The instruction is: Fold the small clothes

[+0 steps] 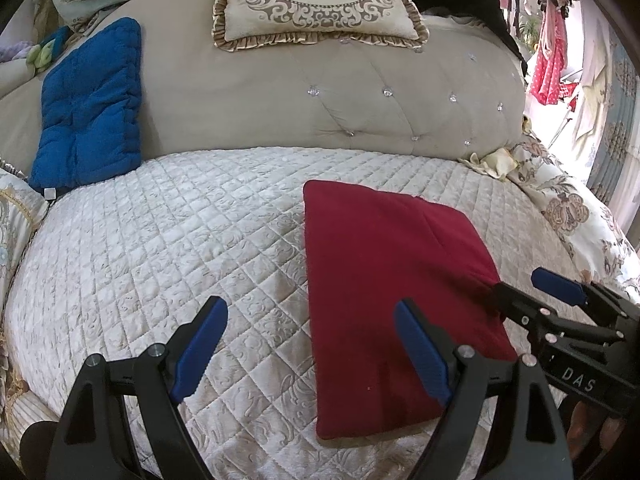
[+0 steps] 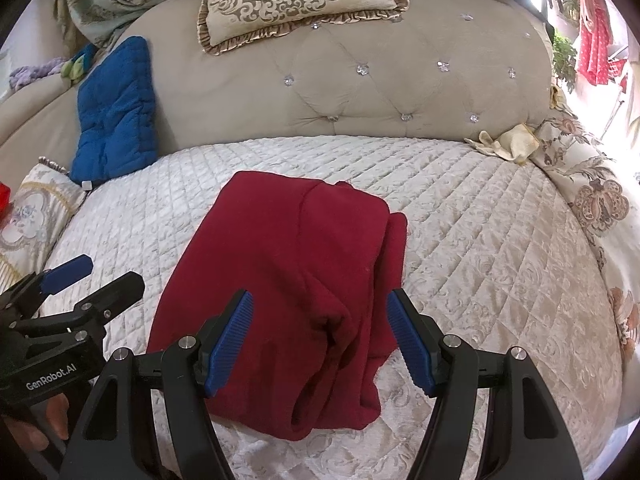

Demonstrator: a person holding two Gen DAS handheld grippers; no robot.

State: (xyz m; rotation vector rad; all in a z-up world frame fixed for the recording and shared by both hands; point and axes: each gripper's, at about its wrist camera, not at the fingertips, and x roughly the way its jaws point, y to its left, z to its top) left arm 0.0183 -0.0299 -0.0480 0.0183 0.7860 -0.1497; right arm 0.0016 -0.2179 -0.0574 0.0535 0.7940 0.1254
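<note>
The red garment (image 2: 296, 300) lies folded on the quilted bedspread (image 2: 480, 240), a neat oblong near the front edge of the bed, and we have it right under us. Our right gripper (image 2: 320, 336) hovers over its near end with the blue pads spread, cloth showing between them but neither pad pressing on it. From the left wrist view the same garment (image 1: 384, 288) sits to the right of our left gripper (image 1: 308, 352), whose jaws stand wide apart; one pad hangs over bare quilt, the other over the red cloth, nothing pinched. We can see each gripper from the other's camera, one on either side of the garment, and fingers (image 2: 52, 412) wrapped round the left handle. Farther back, a blue cushion (image 1: 88, 108) leans against the padded headboard (image 1: 320, 92), and an embroidered pillow (image 1: 316, 0) rests on top. A pale crumpled cloth (image 2: 504, 144) sits at the far right corner of the bedspread.
</note>
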